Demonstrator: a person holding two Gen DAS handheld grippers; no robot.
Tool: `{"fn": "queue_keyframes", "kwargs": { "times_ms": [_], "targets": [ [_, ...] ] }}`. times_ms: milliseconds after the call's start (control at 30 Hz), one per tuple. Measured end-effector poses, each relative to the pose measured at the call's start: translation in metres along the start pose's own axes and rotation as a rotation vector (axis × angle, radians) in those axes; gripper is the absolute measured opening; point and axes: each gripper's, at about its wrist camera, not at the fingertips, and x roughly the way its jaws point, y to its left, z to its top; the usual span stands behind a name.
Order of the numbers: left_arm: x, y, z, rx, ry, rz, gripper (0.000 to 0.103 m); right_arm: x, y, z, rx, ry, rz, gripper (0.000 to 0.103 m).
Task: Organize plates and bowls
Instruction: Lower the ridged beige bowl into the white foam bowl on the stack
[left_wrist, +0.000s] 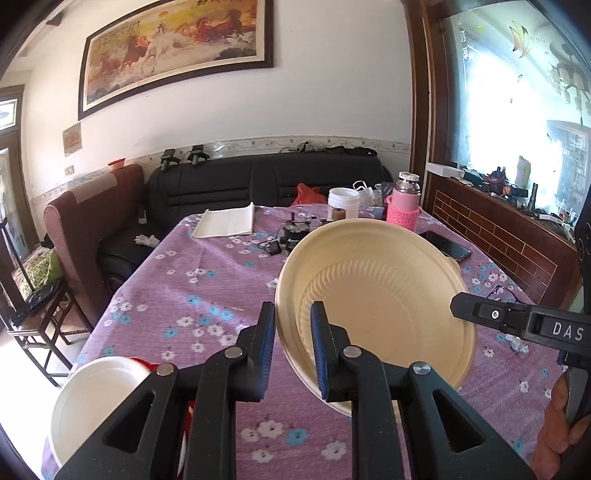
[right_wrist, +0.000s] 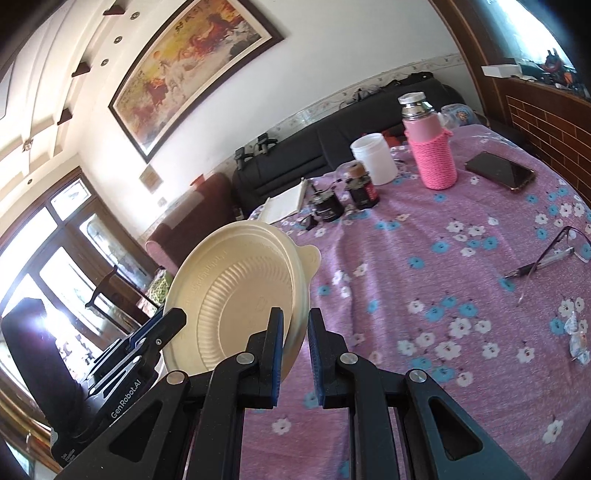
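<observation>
A cream plastic plate with a ribbed middle is held tilted above the purple flowered tablecloth. My left gripper is shut on its left rim. My right gripper is shut on the opposite rim of the same plate; its finger shows at the plate's right edge in the left wrist view. A white bowl sits at the table's near left corner, beside something red. The left gripper's finger shows at the plate's lower left in the right wrist view.
At the table's far side stand a pink flask, a white tub, two dark jars and a folded white cloth. A phone and glasses with a pen lie to the right. A black sofa is behind.
</observation>
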Motion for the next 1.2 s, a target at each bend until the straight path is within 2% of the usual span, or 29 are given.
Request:
{"fn": "queue_keyframes", "kwargs": {
  "times_ms": [167,533,800,933,1200],
  "targets": [
    [-0.030,0.031,-0.010,-0.032,-0.021,0.033,0.019,0.009,0.032,-0.006,-0.042,0.026,0.029,0.015],
    [-0.084,0.108,-0.017,-0.134,-0.093,0.128,0.022,0.051,0.115,-0.022,-0.158,0.144,0.135,0.015],
    [-0.087,0.161,-0.035,-0.244,-0.047,0.144,0.022,0.082,0.158,-0.031,-0.202,0.221,0.194,0.015],
    [-0.089,0.176,-0.043,-0.270,-0.037,0.165,0.022,0.094,0.173,-0.040,-0.223,0.255,0.205,0.015],
    [-0.081,0.191,-0.057,-0.294,0.008,0.175,0.022,0.117,0.177,-0.057,-0.217,0.329,0.201,0.016]
  ]
}}
